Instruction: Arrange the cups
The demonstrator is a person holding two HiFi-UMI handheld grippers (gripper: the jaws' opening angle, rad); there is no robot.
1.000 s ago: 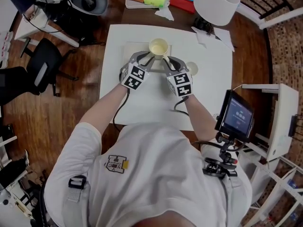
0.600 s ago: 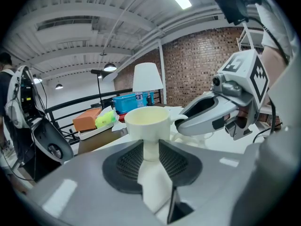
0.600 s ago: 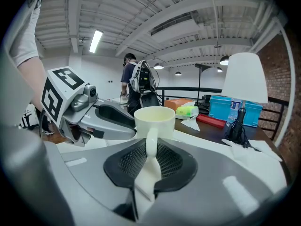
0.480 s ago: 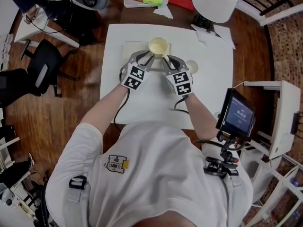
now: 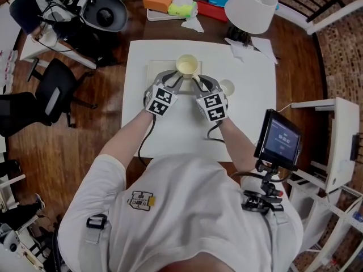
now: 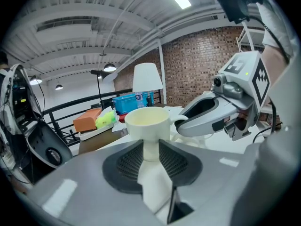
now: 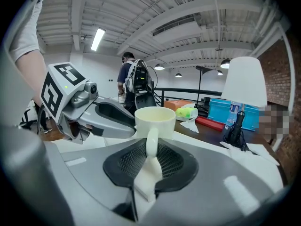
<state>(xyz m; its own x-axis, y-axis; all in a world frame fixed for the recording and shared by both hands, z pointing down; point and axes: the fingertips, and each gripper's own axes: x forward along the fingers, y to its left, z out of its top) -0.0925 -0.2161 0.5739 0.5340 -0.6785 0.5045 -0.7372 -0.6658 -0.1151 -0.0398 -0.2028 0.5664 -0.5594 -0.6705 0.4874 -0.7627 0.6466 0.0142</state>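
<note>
In 1 second nothing shifted: left gripper (image 5: pixel 174 75) and right gripper (image 5: pixel 199 77) fingers stay clenched on the cream ceramic cup (image 5: pixel 188 66), far on the white table (image 5: pixel 249 112); arranging looks paused.

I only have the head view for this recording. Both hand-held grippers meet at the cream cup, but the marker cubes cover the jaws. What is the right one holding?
Observer: The right hand-held gripper has its jaws closed on the handle of the cup, which faces it squarely.
Operator: And the left one?
Observer: The left hand-held gripper is also closed on the cup, below the rim. From there the handle sticks out sideways toward the right hand-held gripper.
</note>
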